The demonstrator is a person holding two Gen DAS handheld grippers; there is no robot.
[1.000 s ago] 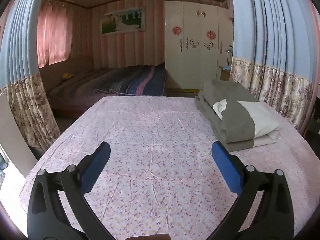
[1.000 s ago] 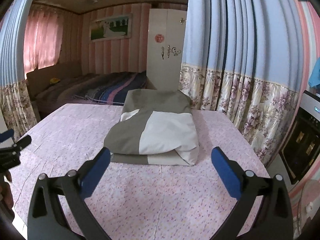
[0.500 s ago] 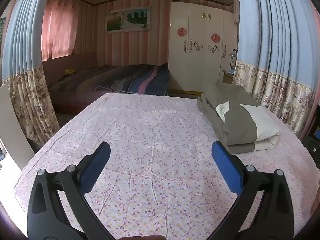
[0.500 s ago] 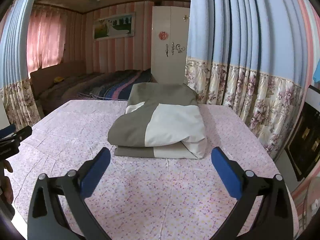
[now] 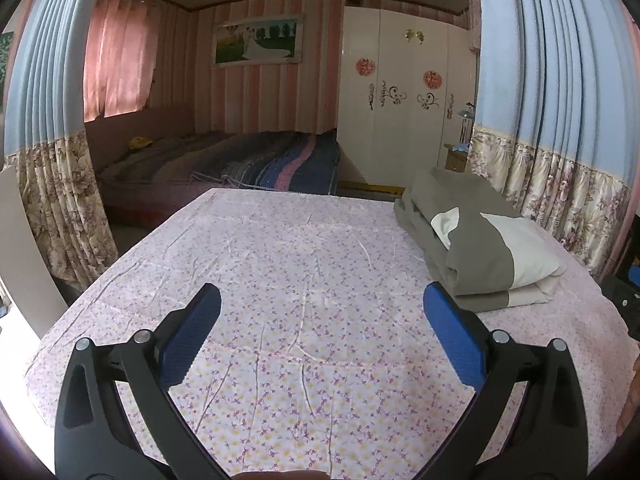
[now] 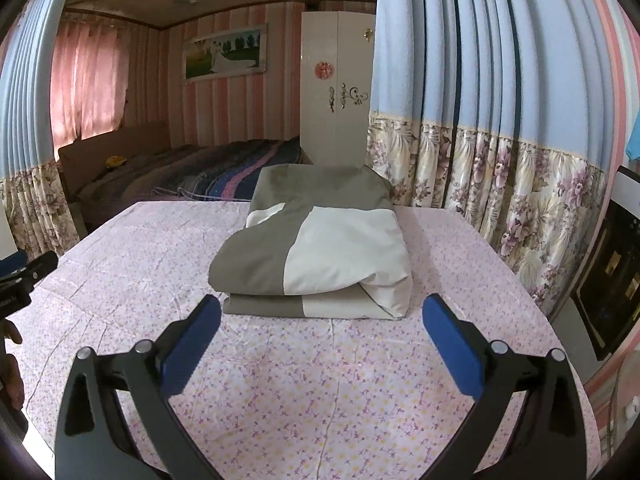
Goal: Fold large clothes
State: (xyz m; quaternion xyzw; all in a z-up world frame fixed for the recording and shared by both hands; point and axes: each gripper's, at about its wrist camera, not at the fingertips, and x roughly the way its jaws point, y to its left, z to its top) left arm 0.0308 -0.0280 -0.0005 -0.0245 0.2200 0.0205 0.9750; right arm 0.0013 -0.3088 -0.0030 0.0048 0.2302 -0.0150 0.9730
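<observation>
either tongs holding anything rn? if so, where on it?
Nothing held. Left tongs and right tongs are both open over the floral sheet, clear of the folded bedding.

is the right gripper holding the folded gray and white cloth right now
No, the right gripper is open and empty, with the folded gray and white cloth lying apart from it on the flowered sheet.

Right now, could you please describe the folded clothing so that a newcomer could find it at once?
Start at the big table under the pink flowered cloth. Look to its far right side, near the blue curtain with the flowered hem. The folded bundle lies there, the only thing on the cloth, part grey and part cream.
</observation>
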